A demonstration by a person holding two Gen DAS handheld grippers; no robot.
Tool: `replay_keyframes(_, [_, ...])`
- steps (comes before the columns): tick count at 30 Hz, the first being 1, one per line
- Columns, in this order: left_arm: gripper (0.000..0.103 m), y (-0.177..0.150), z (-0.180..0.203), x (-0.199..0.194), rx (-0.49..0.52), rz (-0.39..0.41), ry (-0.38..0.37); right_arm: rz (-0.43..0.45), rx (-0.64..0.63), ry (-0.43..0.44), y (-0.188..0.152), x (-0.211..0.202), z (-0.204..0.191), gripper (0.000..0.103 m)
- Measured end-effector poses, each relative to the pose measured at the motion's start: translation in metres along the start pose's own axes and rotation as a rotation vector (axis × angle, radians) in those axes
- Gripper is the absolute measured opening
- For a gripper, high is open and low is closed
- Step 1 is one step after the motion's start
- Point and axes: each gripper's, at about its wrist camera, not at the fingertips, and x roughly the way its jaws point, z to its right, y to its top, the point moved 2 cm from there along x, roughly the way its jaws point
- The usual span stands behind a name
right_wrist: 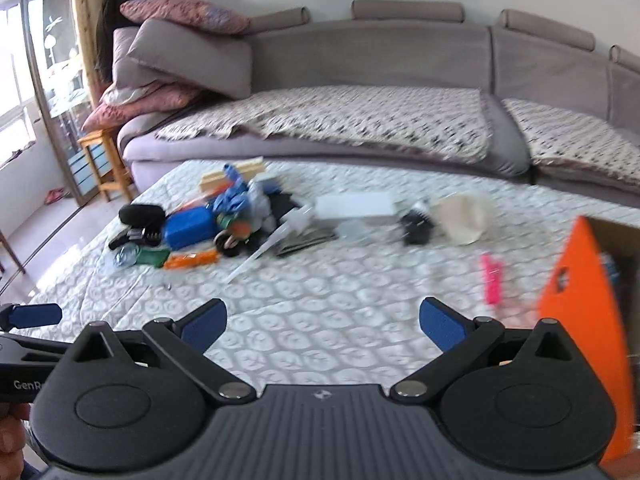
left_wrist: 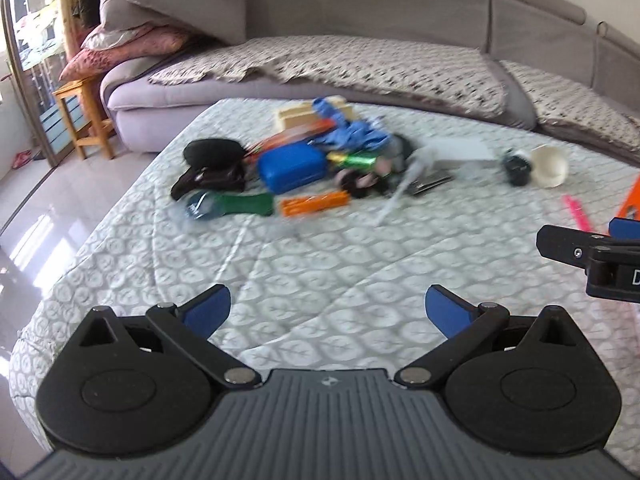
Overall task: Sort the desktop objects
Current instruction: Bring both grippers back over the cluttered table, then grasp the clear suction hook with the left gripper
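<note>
Well, I held both hand-held grippers, left (left_wrist: 328, 312) and right (right_wrist: 323, 324), wide and empty above the table (left_wrist: 320, 248), short of the pile (left_wrist: 296, 164).

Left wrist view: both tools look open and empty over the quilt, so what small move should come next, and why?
Probably ease the left tool forward toward the pile's near edge, perhaps the orange object. Both it and the right tool are open, hold nothing, and sit well short of the clutter on the quilted cover. The orange piece lies at the front, apart from the blue case, so it seems easiest to reach.
</note>
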Motion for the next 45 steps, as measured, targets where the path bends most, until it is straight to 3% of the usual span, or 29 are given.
replay_keyframes(16, [0.103,0.0,-0.008,0.03,-0.005,-0.059,-0.01,-0.049,-0.008,0.001,0.001,0.045,0.006,0.103])
replay_keyframes(34, [0.103,0.004,-0.01,0.035,-0.014,-0.067,-0.016,-0.077,-0.01,0.011,-0.002,0.056,0.003,0.103])
replay_keyframes(41, [0.103,0.0,-0.027,0.043,-0.039,-0.043,-0.005,-0.021,-0.032,0.007,-0.009,0.056,0.005,0.103])
replay_keyframes(45, [0.103,0.0,-0.035,0.047,0.017,0.006,0.013,0.018,-0.036,-0.004,-0.011,0.063,0.004,0.103])
